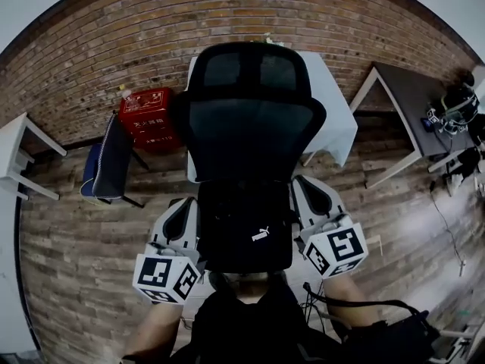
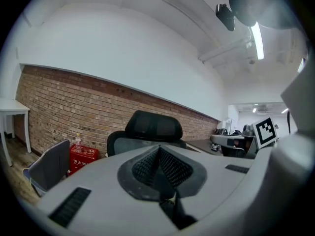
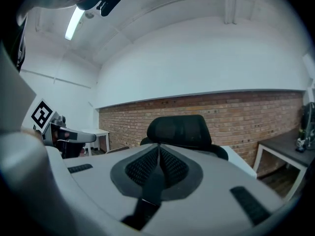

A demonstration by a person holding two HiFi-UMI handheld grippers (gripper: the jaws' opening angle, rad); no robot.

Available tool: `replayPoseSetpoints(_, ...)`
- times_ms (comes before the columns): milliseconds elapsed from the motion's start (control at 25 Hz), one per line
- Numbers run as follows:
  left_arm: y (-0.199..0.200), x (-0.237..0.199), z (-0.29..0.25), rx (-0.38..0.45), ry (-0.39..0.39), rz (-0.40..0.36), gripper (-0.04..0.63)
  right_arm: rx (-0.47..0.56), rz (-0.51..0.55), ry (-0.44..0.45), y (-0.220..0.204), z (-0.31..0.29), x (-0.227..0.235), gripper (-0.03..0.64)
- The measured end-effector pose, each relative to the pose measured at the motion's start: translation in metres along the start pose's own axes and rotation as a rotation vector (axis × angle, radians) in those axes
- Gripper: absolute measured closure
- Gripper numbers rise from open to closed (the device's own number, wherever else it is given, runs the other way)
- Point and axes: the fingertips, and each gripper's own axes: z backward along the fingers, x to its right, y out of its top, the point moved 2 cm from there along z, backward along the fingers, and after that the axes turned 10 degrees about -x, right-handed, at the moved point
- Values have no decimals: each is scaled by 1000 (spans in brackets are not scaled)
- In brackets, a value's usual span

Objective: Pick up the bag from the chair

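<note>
A black bag (image 1: 244,230) with a small white logo hangs in front of the black mesh office chair (image 1: 254,112), between my two grippers. My left gripper (image 1: 184,217) is at the bag's left side and my right gripper (image 1: 309,196) at its right side. In the left gripper view the left gripper (image 2: 158,156) is shut, and a black strap (image 2: 173,214) runs down out of its pads. In the right gripper view the right gripper (image 3: 158,156) is shut the same way on a black strap (image 3: 142,208). Both views look up past the jaws at the chair's headrest (image 2: 153,126) (image 3: 179,131).
A red box (image 1: 148,117) with a bottle on it stands by the brick wall, a grey folding chair (image 1: 106,161) beside it. A white table (image 1: 15,158) is at far left, a white table (image 1: 333,116) behind the chair, a dark desk (image 1: 413,97) at right. Cables lie on the wooden floor.
</note>
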Motion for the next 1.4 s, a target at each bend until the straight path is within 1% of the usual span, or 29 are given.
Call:
replayPoseSetpoints(160, -14, -7, -13, -63, -16, 18, 584, -55, -43, -41, -26, -6, 7, 598)
replayPoseSetpoints(280, -27, -11, -20, -84, -31, 16, 584, -96, -45, -60, -43, -13, 11, 598)
replayPoseSetpoints(400, -46, -17, -32, -111, -34, 36, 584, -124, -48, -74, -61, -23, 17, 598)
replayPoseSetpoints(560, -78, -25, -47, -173, -24, 68, 583, -183, -88, -96, -93, -33, 27, 597)
replayPoseSetpoints(680, -106, -31, -59, -228, -2, 24, 583, -241, -122, -112, -122, -45, 33, 594)
replayPoseSetpoints(720, -116, -34, -64, -242, 3, 21, 583, -257, -130, -112, -133, -50, 35, 589)
replayPoseSetpoints(800, -134, -39, -72, -268, 7, 48, 581, -291, -142, -112, -154, -59, 40, 552)
replayPoseSetpoints(840, -143, -41, -74, -282, 10, 62, 577, -309, -150, -113, -164, -62, 41, 503)
replayPoseSetpoints(880, -152, -42, -76, -297, 13, 74, 569, -328, -159, -114, -175, -63, 41, 487)
replayPoseSetpoints(960, -171, -45, -81, -330, 12, 95, 552, -356, -174, -115, -194, -69, 41, 486)
replayPoseSetpoints(1120, -215, -55, -95, -394, 10, 113, 552, -396, -164, -118, -233, -87, 38, 485)
replayPoseSetpoints(1200, -241, -63, -101, -430, 20, 148, 541, -432, -171, -110, -256, -95, 34, 470)
replayPoseSetpoints(1280, -268, -70, -108, -464, 31, 185, 506, -468, -196, -98, -279, -102, 32, 456)
replayPoseSetpoints(1400, -305, -82, -116, -504, 73, 222, 506, -524, -229, -98, -318, -112, 35, 450)
